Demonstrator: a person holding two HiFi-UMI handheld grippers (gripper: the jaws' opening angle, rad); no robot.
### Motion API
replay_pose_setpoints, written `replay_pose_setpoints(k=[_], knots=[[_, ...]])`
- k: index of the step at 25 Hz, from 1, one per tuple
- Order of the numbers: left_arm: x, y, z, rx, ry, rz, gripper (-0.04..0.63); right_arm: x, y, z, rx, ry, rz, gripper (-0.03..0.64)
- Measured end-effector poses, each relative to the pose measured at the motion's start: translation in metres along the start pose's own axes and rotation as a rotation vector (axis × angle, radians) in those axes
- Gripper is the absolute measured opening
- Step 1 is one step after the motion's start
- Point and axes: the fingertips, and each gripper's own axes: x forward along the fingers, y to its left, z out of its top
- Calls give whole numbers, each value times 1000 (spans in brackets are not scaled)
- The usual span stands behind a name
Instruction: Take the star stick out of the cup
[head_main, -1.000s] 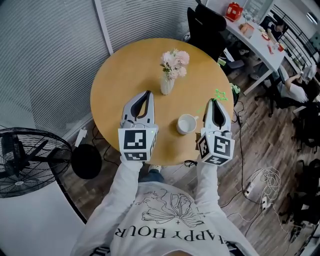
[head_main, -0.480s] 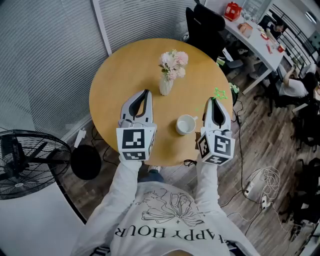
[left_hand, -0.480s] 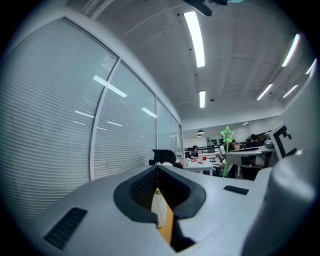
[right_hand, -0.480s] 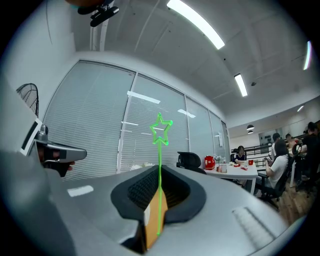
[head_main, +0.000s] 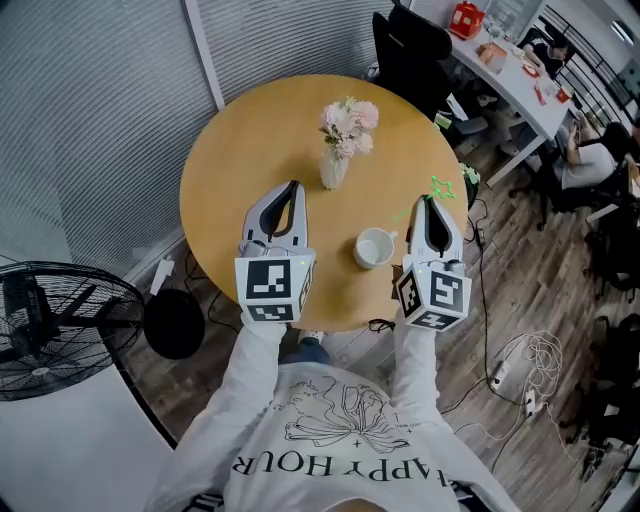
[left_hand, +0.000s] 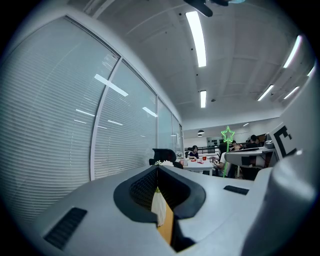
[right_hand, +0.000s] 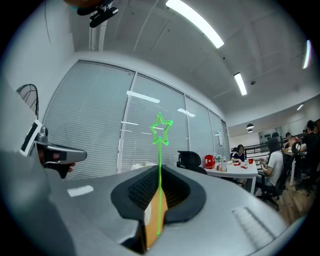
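Note:
A thin green star stick (head_main: 443, 187) is outside the white cup (head_main: 375, 248), with my right gripper (head_main: 430, 200) shut on its shaft. In the right gripper view the star (right_hand: 161, 127) stands upright above the closed jaws, the shaft pinched between the pads. The cup sits on the round wooden table (head_main: 250, 140) just left of the right gripper and looks empty. My left gripper (head_main: 294, 186) hovers left of the cup, jaws together with nothing in them. From the left gripper view the star stick (left_hand: 228, 135) shows off to the right.
A glass vase of pink flowers (head_main: 335, 165) stands on the table beyond the cup. A black chair (head_main: 410, 45) is behind the table. A floor fan (head_main: 50, 320) stands at the left, cables (head_main: 525, 370) lie on the floor at right, and people sit at desks (head_main: 520, 80).

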Motion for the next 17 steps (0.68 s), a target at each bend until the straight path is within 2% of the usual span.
replay_pose_setpoints(k=[17], knots=[[1, -1, -2, -7, 12, -5, 6, 1, 1, -1, 3, 12, -3, 25]])
